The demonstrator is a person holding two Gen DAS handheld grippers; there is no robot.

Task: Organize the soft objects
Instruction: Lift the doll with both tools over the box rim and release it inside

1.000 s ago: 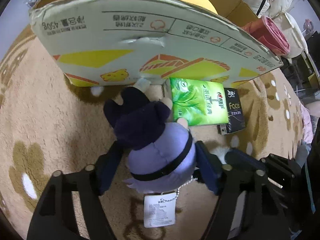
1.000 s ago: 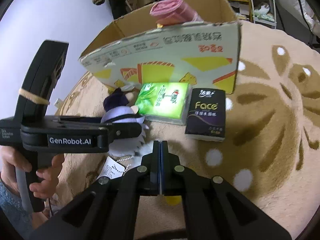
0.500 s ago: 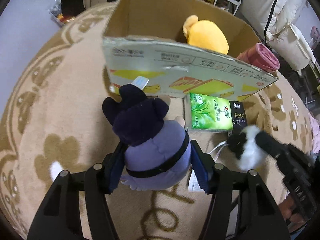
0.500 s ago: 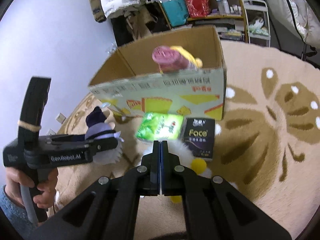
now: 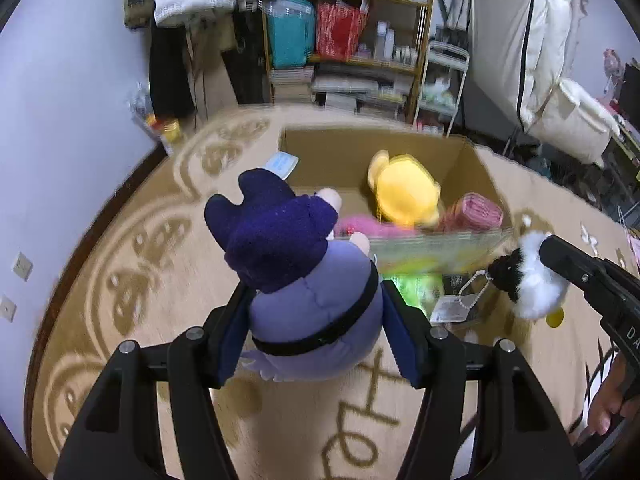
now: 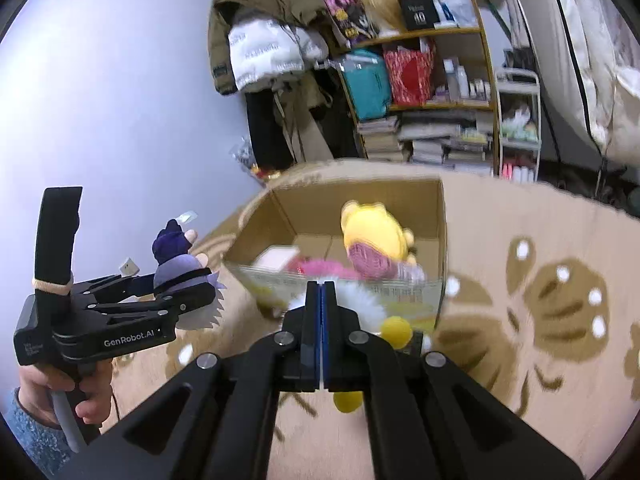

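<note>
Left gripper [image 5: 316, 332]: clamped on purple doll [image 5: 304, 280] | right gripper [image 6: 321, 300]: closed, pinching white plush [image 5: 528, 280] | box [image 5: 476, 168]: ahead

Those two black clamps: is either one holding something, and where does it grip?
Both hold toys. The left gripper squeezes the purple plush doll around its body. The right gripper is shut on the black-and-white fluffy toy; by which part cannot be told.

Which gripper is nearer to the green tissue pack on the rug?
Probably the right gripper, holding the white plush above-right of the green tissue pack; the left gripper sits slightly nearer the camera.
</note>
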